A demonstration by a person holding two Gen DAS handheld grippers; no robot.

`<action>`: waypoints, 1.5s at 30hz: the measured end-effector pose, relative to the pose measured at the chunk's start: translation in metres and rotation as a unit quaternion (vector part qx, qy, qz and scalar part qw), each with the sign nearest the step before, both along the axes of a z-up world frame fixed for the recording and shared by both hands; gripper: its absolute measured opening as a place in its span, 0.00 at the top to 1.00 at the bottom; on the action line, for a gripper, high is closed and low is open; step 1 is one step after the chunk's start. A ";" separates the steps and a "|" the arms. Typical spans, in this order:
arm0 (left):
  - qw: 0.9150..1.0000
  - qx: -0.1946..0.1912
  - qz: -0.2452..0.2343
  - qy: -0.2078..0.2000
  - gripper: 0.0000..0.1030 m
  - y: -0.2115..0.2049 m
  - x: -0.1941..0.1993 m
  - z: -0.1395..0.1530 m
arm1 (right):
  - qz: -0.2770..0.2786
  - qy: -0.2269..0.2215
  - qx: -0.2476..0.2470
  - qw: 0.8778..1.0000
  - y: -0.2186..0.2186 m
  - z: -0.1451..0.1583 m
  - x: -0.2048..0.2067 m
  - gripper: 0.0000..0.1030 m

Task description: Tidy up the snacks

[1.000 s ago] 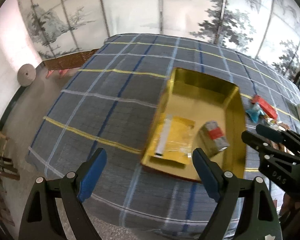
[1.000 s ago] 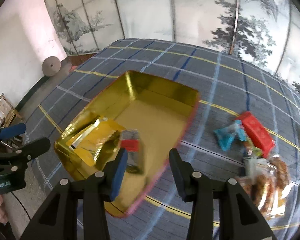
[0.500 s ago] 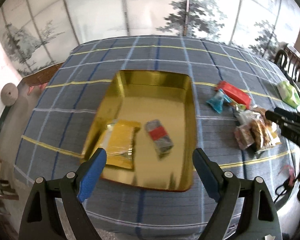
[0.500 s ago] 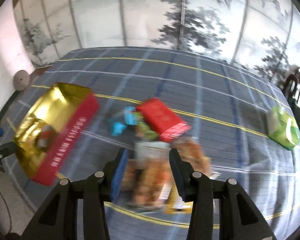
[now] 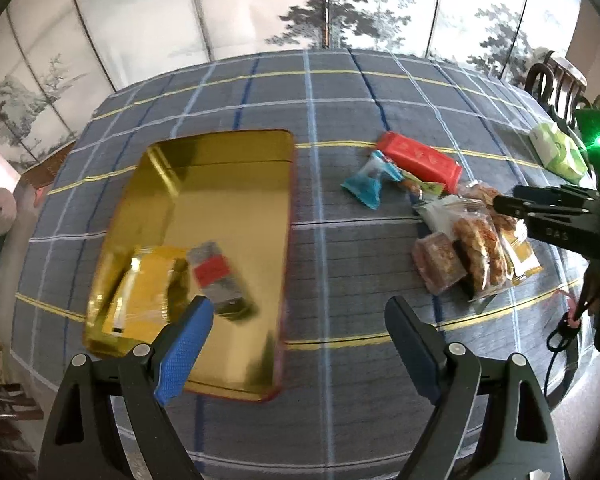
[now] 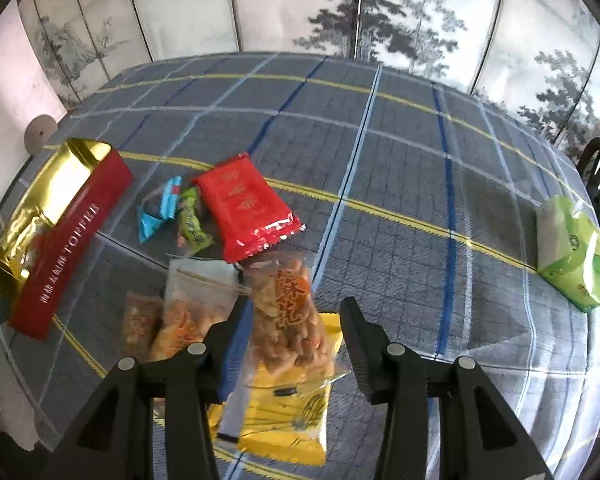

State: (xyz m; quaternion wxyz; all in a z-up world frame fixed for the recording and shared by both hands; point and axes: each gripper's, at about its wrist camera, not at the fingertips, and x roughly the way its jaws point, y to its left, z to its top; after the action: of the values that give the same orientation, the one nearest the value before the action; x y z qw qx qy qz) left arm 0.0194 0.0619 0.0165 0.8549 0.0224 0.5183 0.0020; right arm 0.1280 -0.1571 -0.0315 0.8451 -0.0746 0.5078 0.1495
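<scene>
Green pack (image 6: 576,260) far from snack pile (image 6: 260,280)

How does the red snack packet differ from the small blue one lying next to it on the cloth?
The red packet is clearly larger and lies flat as a broad rectangle; the blue packet is small and crumpled, pinched in the middle. The red one carries printed characters; the blue one's print is too small to read. Both lie on the checked tablecloth, outside the gold tin.

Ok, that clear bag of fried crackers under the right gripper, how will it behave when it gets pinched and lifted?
The clear cracker bag looks thin and crinkly, so it will probably sag rather than stay stiff. Its glossy film may slip between the pads. The pieces inside look brittle, so a hard squeeze could crush them. It overlaps the yellow packet, which might drag along.
</scene>
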 end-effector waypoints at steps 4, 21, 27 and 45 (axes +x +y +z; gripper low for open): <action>1.000 0.000 -0.006 0.008 0.17 -0.014 0.009 -0.006 | 0.012 0.010 0.011 1.000 0.003 -0.007 0.007 0.55; 0.999 -0.006 -0.010 0.036 0.17 -0.035 0.022 -0.029 | 0.037 0.003 -0.005 0.999 0.007 -0.020 0.004 0.59; 0.999 -0.016 -0.015 0.036 0.17 -0.044 0.025 -0.033 | -0.002 -0.022 0.012 1.000 -0.012 -0.014 -0.008 0.60; 0.996 -0.064 -0.007 0.054 0.22 -0.074 0.051 -0.049 | -0.113 -0.067 0.006 0.991 -0.086 -0.023 -0.024 0.60</action>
State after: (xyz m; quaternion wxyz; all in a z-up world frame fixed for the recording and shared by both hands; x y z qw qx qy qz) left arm 0.0707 -0.0123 -0.0329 0.8253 -0.0288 0.5626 -0.0387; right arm 0.1042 -0.2433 -0.0542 0.8890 -0.0212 0.4546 0.0503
